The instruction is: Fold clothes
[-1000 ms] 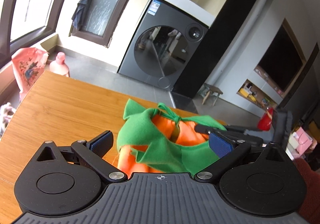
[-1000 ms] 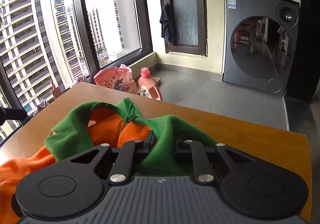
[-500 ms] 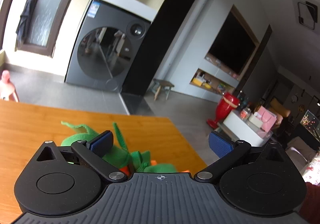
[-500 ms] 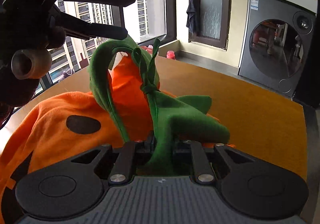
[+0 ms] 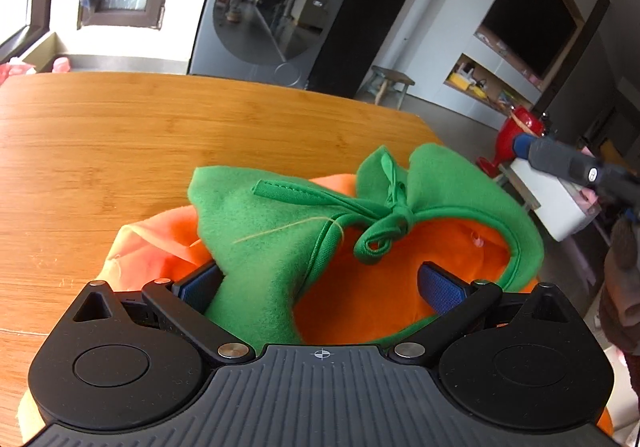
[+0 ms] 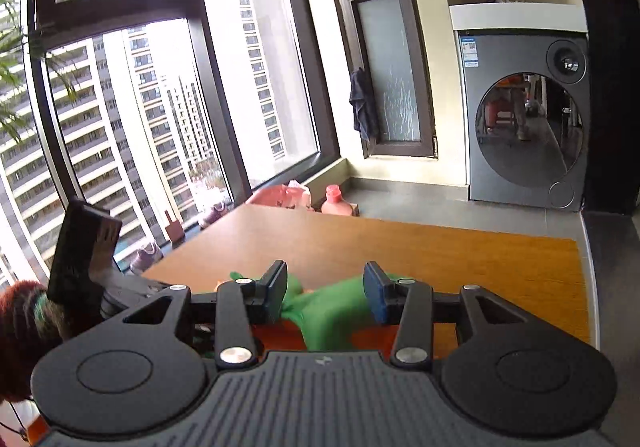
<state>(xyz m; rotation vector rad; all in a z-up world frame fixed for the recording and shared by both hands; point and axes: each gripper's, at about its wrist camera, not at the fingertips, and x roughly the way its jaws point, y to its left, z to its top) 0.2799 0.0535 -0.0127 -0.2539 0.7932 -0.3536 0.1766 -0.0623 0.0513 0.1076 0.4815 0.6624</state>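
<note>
While both jaws gape, left gripper [image 5: 320, 287] straddles costume [image 5: 280, 231] — right gripper [image 6: 325, 293] above, hem hidden.

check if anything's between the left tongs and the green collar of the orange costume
Nothing visible blocks it. The left tongs are open and already straddle the green collar of the orange costume on the wooden table.

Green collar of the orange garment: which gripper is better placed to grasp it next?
Left. The left gripper is open with the green collar between its fingers; the right gripper, also open, sits higher, seeing only a collar edge.
</note>
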